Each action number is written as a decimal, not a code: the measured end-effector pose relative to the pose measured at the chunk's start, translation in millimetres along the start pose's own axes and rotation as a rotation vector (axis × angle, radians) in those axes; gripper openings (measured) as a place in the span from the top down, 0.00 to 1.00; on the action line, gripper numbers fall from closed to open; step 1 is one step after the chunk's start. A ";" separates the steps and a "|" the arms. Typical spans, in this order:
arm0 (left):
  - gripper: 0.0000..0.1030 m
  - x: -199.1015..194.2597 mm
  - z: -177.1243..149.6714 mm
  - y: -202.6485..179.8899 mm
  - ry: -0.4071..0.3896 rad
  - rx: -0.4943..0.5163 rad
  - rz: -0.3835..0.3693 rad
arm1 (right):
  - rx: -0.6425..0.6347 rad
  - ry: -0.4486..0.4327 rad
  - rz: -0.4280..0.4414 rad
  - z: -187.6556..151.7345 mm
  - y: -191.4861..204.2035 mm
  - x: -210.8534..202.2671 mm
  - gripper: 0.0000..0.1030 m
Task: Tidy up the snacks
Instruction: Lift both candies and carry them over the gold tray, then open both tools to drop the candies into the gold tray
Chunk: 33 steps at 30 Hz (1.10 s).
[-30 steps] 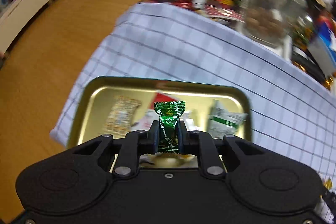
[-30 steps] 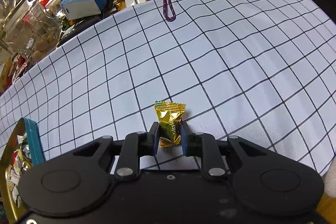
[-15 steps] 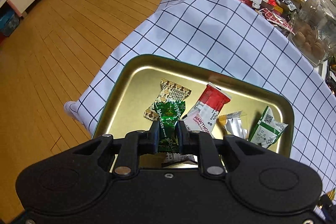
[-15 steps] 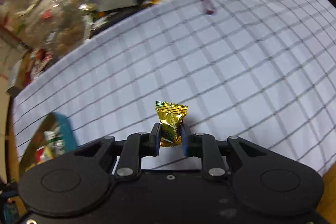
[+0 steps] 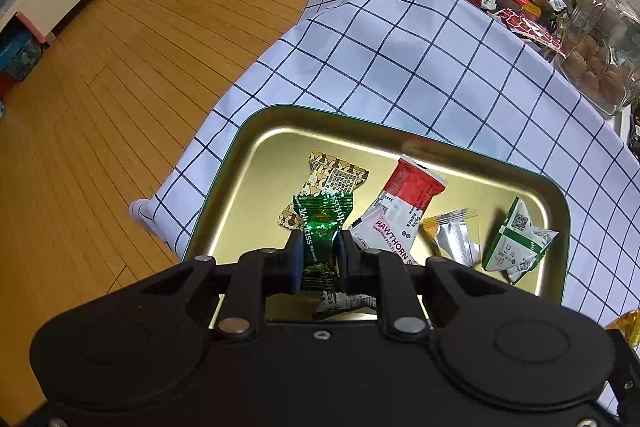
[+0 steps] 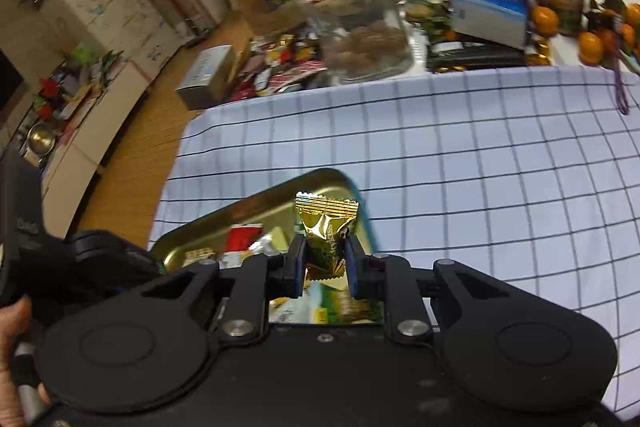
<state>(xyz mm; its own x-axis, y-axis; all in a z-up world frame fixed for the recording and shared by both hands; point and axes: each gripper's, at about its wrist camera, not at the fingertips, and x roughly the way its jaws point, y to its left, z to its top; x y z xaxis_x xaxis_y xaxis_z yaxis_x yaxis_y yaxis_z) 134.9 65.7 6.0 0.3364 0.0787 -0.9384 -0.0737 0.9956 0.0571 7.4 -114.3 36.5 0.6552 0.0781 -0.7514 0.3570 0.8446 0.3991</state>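
My left gripper (image 5: 319, 254) is shut on a green foil candy (image 5: 320, 223) and hangs over the near part of a gold tray (image 5: 280, 123). In the tray lie a brown patterned wrapper (image 5: 336, 175), a red and white hawthorn packet (image 5: 404, 203), a silver sachet (image 5: 456, 239) and a green and white packet (image 5: 516, 243). My right gripper (image 6: 325, 259) is shut on a gold foil candy (image 6: 326, 223), held above the tray's right end (image 6: 256, 203). The left gripper's black body (image 6: 100, 255) shows at the left of the right wrist view.
The tray sits near the left edge of a white checked tablecloth (image 5: 420, 59), with wooden floor (image 5: 100, 107) beyond. Boxes, snack packets and a glass jar (image 6: 360, 23) crowd the table's far side, with a tissue box (image 6: 492, 7) and oranges (image 6: 588, 43) at the right.
The right gripper has swung left and upward with the gold candy, from bare cloth to over the tray. The left gripper moved in over the tray, then held still with the green candy.
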 end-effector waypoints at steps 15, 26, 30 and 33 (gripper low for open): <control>0.71 -15.8 0.0 7.4 -0.089 -0.002 -0.065 | -0.188 -0.033 0.079 -8.1 48.5 -8.1 0.73; 0.70 -24.1 -10.8 2.3 -0.118 0.020 -0.093 | -0.209 -0.043 -0.003 -13.9 43.1 -11.5 0.73; 0.70 -31.6 -25.5 -1.1 -0.148 0.038 -0.109 | -0.204 -0.045 -0.041 -17.6 33.9 -14.0 0.73; 0.70 -35.8 -41.7 -5.1 -0.164 0.063 -0.122 | -0.185 -0.037 -0.054 -20.9 24.5 -15.6 0.73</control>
<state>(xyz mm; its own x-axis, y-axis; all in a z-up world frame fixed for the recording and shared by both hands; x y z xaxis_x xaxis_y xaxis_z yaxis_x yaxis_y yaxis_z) 84.1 55.8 25.1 0.4880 -0.0404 -0.8719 0.0340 0.9990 -0.0273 -8.1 -83.7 47.0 0.6635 0.0140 -0.7481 0.2654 0.9304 0.2528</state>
